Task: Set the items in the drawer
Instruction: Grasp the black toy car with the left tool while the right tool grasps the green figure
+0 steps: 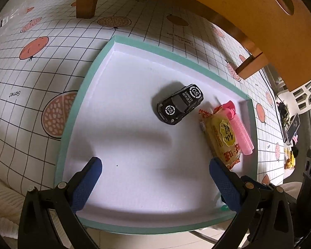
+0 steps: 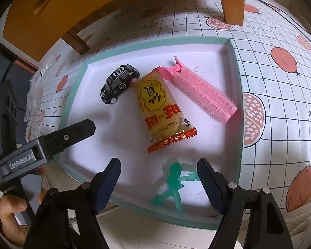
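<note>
Teal-rimmed white drawer [image 2: 237, 76] lies on the gridded bench [image 2: 280, 95].
Inside: pink hair roller [image 2: 207, 95] at 1 o'clock, snack packet [image 2: 159, 105] central, black toy car [image 2: 119, 83] at 10, green figure [image 2: 173, 186] at 6 between the released right tongs [image 2: 158, 183]; left tongs [image 1: 155, 178] released too.

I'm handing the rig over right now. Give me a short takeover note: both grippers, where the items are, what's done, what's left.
Left gripper: open, empty, over the bare part of the drawer.
Right gripper: open, holding nothing; the green figure lies between its fingers, pads not pressing it.
In the drawer: toy car, snack packet beside it, pink hair roller partly under the packet, and the figure near the front edge.
Done: four items lie inside.
Left: no further items in view; check the table, then close the drawer.
</note>
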`<action>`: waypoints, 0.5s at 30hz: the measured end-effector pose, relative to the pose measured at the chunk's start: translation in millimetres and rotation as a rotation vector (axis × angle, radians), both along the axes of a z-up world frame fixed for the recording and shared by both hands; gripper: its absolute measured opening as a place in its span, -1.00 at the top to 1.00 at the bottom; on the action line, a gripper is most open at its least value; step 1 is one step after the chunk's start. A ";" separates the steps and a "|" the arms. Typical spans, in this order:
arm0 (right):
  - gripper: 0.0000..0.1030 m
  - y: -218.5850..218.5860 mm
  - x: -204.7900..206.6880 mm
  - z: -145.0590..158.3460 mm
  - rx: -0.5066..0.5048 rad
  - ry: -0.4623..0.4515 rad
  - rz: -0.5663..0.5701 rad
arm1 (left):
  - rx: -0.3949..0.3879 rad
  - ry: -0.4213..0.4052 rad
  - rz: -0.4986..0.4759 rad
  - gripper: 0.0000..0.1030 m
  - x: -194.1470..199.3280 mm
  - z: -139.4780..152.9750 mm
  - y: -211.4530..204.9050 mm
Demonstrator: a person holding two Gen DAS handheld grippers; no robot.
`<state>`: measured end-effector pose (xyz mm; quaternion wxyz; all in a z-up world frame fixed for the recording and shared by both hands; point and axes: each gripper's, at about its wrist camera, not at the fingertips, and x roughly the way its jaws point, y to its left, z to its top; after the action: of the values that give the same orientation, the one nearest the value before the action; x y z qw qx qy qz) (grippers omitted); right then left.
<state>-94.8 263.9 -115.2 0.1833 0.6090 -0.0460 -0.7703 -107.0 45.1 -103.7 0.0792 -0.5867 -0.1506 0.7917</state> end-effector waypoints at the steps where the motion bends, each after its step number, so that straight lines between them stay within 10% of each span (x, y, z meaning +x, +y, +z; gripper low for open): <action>1: -0.42 -0.4 0.4 0.7 0.007 0.000 0.001 | 0.001 -0.001 0.003 -1.00 0.4 0.1 -1.2; 15: -0.13 18.4 -4.7 10.3 -0.075 0.004 -0.072 | 0.019 0.002 -0.068 -1.00 1.3 -0.4 13.4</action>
<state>-99.5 282.3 -104.9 0.1783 0.5980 -0.0965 -0.7755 -105.7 58.5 -104.1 0.1117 -0.5898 -0.1381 0.7878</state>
